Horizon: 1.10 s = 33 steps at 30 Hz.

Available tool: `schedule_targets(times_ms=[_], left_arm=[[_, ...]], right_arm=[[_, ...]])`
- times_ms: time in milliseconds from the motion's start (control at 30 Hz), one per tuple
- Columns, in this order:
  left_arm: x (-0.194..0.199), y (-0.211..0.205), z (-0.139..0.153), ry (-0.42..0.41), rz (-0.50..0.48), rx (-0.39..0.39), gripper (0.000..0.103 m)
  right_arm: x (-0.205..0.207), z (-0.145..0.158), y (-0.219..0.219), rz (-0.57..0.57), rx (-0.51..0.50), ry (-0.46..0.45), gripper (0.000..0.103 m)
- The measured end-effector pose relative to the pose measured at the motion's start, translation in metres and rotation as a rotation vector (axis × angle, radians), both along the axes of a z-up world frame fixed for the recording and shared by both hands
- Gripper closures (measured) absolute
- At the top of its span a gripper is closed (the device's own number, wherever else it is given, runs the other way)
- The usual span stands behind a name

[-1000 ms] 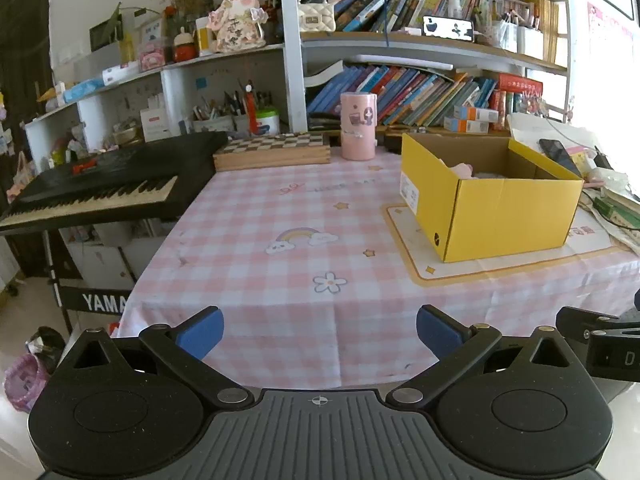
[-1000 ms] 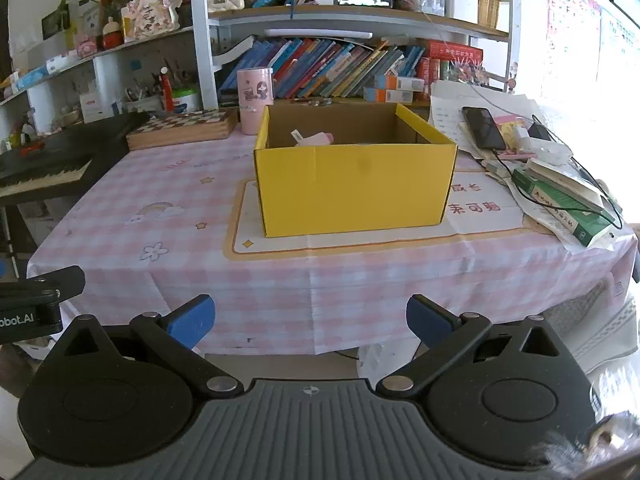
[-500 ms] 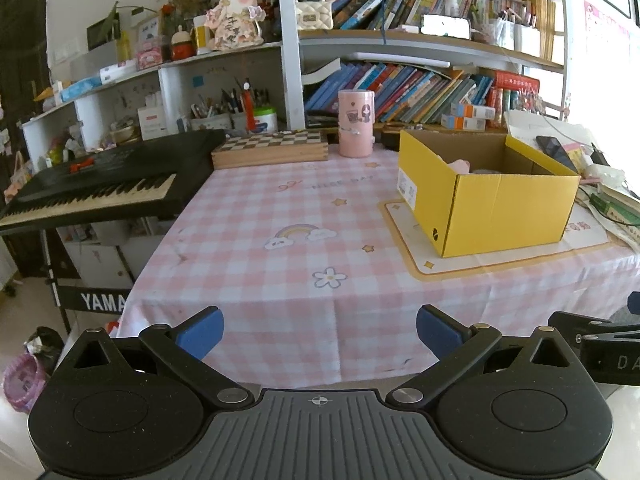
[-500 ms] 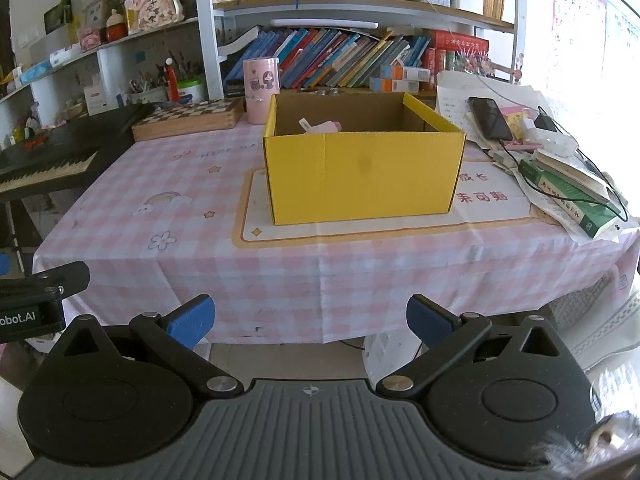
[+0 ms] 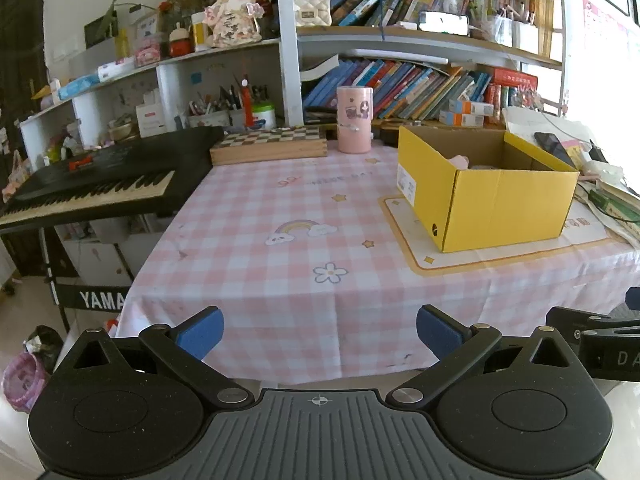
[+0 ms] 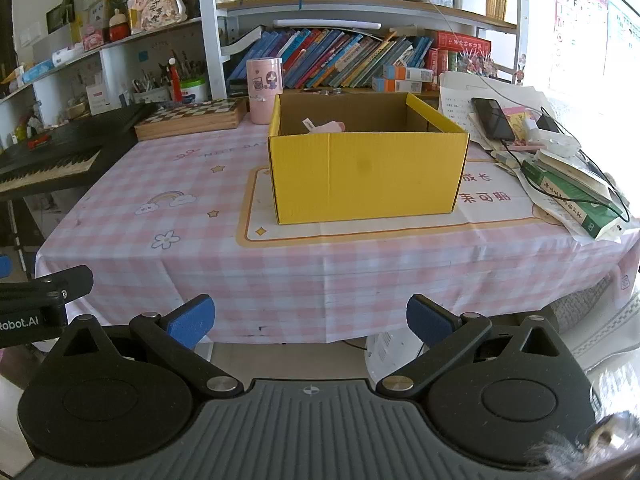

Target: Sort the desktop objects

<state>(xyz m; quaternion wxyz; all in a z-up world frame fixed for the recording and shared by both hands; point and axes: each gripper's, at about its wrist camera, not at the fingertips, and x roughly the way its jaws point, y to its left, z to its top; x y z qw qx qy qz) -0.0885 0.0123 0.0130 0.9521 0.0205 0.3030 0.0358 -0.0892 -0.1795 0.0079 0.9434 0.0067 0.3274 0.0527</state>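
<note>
Both the left gripper (image 5: pixel 320 330) and right gripper (image 6: pixel 310 320) are hanging off the table's near edge, jaws spread apart and gripping nothing. The open yellow cardboard box (image 6: pixel 366 172) is sitting at twelve o'clock from the right gripper, holding a pink item (image 6: pixel 326 127).

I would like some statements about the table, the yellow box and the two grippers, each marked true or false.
1. The yellow box stands on a placemat. True.
2. The left gripper grips a pink cup. False: its jaws are open and empty; the pink cup stands far off at the table's back edge.
3. Something pink lies inside the box. True.
4. The right gripper is shut. False: it is open, holding nothing.
5. The chessboard box lies on the keyboard. False: it lies on the table beside the keyboard.
</note>
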Motion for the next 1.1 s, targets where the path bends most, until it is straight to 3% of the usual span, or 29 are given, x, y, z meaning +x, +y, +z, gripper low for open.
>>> schedule_targets(times_ms=[733, 1100], left_arm=[[0.0014, -0.005, -0.0001, 0.007, -0.027, 0.015, 0.0], [0.0017, 0.0024, -0.0025, 0.006, -0.022, -0.035, 0.0]], right_arm=[[0.0001, 0.0, 0.0018, -0.001, 0.003, 0.004, 0.0], [0.002, -0.0012, 0.0036, 0.0, 0.006, 0.013, 0.0]])
